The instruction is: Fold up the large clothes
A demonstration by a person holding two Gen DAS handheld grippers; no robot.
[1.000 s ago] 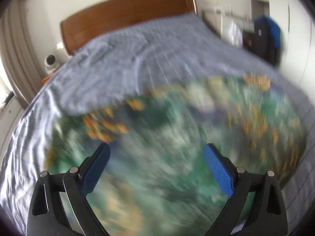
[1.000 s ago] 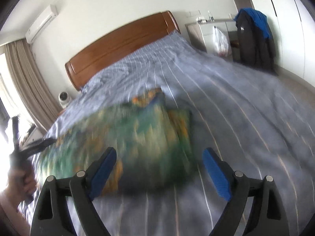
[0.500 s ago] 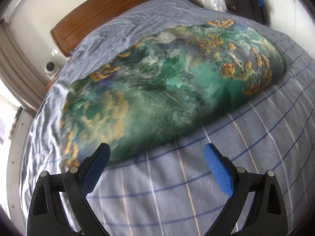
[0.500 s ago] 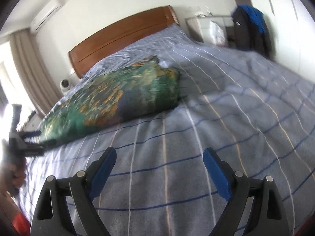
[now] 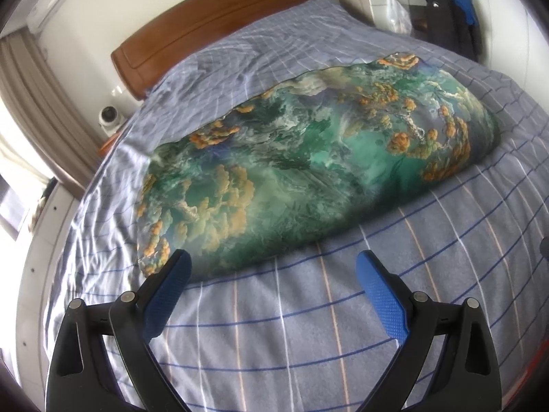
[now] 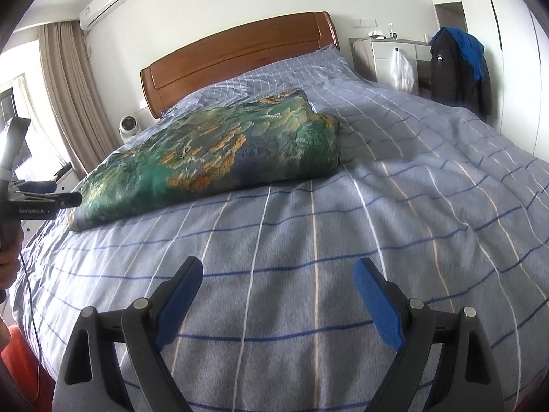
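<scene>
A folded green cloth with orange and white cloud patterns [image 5: 319, 164] lies as a thick bundle across the blue checked bedspread [image 5: 308, 326]. My left gripper [image 5: 272, 271] hovers open just in front of the bundle's near edge, holding nothing. In the right wrist view the same cloth [image 6: 212, 158] lies further off to the left, and my right gripper [image 6: 278, 278] stands open over bare bedspread [image 6: 343, 240], apart from the cloth. The left gripper's body [image 6: 37, 202] shows at the far left of that view, held by a hand.
A wooden headboard [image 6: 236, 55] closes the far end of the bed. A small white device [image 6: 129, 125] sits beside the bed's left, by the curtain. A cabinet with a hanging plastic bag [image 6: 401, 68] and a dark jacket [image 6: 453, 68] stand at the right.
Both grippers have drawn back from the cloth; a second ago it filled the space between the fingers, now it lies settled on the bed beyond them. Both stay open.
</scene>
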